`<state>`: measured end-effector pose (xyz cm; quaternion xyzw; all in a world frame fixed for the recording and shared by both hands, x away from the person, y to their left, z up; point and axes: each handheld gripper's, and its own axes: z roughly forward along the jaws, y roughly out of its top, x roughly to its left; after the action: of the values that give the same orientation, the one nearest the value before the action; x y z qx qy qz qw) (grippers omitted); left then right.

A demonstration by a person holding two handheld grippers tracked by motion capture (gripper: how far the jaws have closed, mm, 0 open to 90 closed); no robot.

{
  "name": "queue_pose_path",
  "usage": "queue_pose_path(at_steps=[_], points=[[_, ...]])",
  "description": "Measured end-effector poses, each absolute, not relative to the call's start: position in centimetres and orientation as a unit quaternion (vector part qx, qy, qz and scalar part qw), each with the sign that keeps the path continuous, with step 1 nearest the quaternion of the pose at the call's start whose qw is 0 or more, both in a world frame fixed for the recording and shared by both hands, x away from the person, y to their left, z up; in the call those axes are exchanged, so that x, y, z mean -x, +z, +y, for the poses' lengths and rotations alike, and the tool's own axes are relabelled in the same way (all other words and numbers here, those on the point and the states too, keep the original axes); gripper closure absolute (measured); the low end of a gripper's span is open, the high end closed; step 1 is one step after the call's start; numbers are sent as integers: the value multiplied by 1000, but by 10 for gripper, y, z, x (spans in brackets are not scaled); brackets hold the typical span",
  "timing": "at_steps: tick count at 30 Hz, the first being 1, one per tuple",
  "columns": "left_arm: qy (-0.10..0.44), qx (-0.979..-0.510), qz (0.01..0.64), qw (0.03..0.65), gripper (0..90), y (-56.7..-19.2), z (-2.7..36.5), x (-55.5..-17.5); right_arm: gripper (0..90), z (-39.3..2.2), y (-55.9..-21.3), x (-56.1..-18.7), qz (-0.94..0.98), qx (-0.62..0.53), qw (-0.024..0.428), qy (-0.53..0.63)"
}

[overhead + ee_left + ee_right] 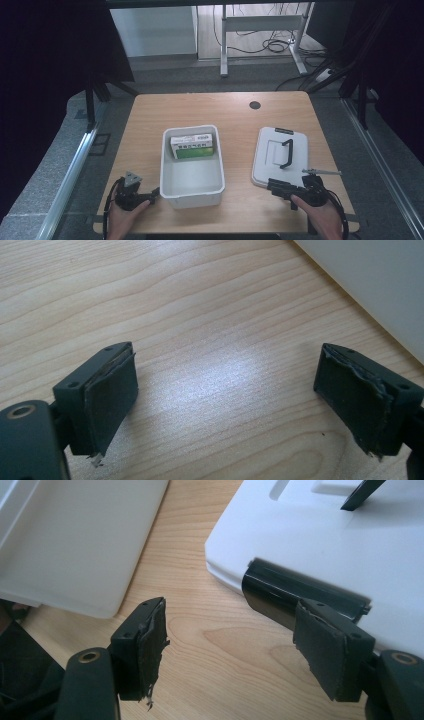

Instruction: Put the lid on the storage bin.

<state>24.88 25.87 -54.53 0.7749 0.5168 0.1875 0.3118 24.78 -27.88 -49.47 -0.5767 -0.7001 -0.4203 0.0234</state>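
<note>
**Now: right gripper at the lid's near edge, lid not yet taken**

Judging from the layout, the step in hand is picking up the white lid (pixel 280 155) to close the white bin (pixel 192 192), which holds a green and white box (pixel 192 146). We should take the lid by a firm feature: either its near edge, where a black latch (pixel 295 594) sits, or the black handle (pixel 287 153) on top. We would approach low and level, let one jaw slide under the rim, and close only once the pads bracket it squarely; a corner grip risks the lid swinging.

Right gripper (pixel 240 650): jaws spread wide, nothing between them. In the right gripper view, the lid lies just ahead and to the right, its latch right beside the right-hand pad (pixel 325 655); contact we cannot confirm.

Left gripper (pixel 225 405): jaws also spread, empty, over bare desk (pixel 190 315), beside the bin's near-left corner.
</note>
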Motion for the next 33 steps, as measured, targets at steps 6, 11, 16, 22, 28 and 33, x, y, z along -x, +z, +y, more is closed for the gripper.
queue_pose_path(at_steps=[6,11,16,22,28,33], points=[[187,-776,514,313,118,-545,261,-247,296,-274,-497,-248,-705,579,34,-409],[187,-776,514,313,117,-545,261,-247,296,-273,-496,-248,-706,577,29,-410],[187,-776,515,314,118,-545,262,-246,298,-275,-495,-248,-705,576,28,-413],[188,-775,516,313,119,-545,262,-245,302,-275,-492,-250,-709,569,18,-416],[188,-775,516,313,119,-545,263,-244,303,-273,-483,-252,-720,556,-7,-415],[187,-775,515,313,118,-545,263,-244,304,-269,-465,-258,-721,548,-23,-423]])
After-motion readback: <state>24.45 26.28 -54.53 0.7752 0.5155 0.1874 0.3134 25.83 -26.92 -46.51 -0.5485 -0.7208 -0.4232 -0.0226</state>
